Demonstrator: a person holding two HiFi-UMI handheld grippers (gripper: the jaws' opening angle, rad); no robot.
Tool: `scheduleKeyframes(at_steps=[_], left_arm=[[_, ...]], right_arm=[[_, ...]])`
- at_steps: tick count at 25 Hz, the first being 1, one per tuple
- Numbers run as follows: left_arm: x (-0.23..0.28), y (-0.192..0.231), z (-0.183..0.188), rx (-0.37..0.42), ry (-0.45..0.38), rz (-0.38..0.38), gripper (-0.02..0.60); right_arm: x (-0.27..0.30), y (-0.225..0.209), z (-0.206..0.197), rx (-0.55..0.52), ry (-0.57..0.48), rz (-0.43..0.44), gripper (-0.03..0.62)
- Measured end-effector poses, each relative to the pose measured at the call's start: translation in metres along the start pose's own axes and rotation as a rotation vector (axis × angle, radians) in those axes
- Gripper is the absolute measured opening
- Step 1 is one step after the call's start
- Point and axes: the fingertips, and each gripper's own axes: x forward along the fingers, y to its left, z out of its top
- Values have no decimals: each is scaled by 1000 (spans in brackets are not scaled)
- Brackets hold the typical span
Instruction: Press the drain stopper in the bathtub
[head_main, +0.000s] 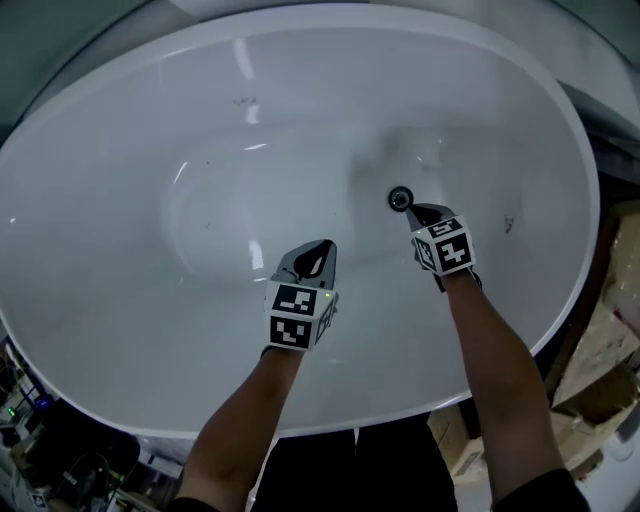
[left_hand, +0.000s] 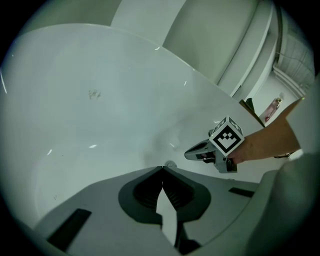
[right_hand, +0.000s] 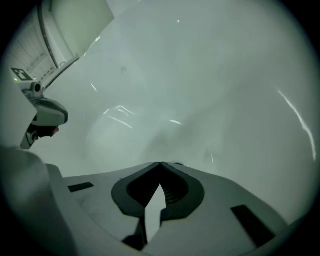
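Observation:
A small round dark drain stopper sits in the floor of the white oval bathtub. My right gripper is shut and empty, with its tips just beside the stopper on the near right. In the right gripper view the shut tips hide most of the stopper. My left gripper hangs shut and empty over the tub floor, to the left of the stopper and nearer to me. From the left gripper view, the stopper shows just past the closed tips, with the right gripper beyond it.
Cardboard boxes stand outside the tub on the right. Cables and equipment lie at the lower left. The tub's rim curves around both arms. A second white fixture rises behind the tub.

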Motion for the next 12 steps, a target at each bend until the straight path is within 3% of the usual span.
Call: scheduleKeyframes(at_steps=[3, 7, 12], left_arm=[[-44, -12, 28, 22, -9, 3, 14], [-124, -24, 66, 18, -26, 44, 14], [-224, -63, 112, -3, -109, 81, 14]], right_arm=[[-52, 19, 24, 67, -72, 37, 15], [-145, 46, 43, 166, -153, 27, 15], [-271, 82, 84, 227, -311, 35, 14]])
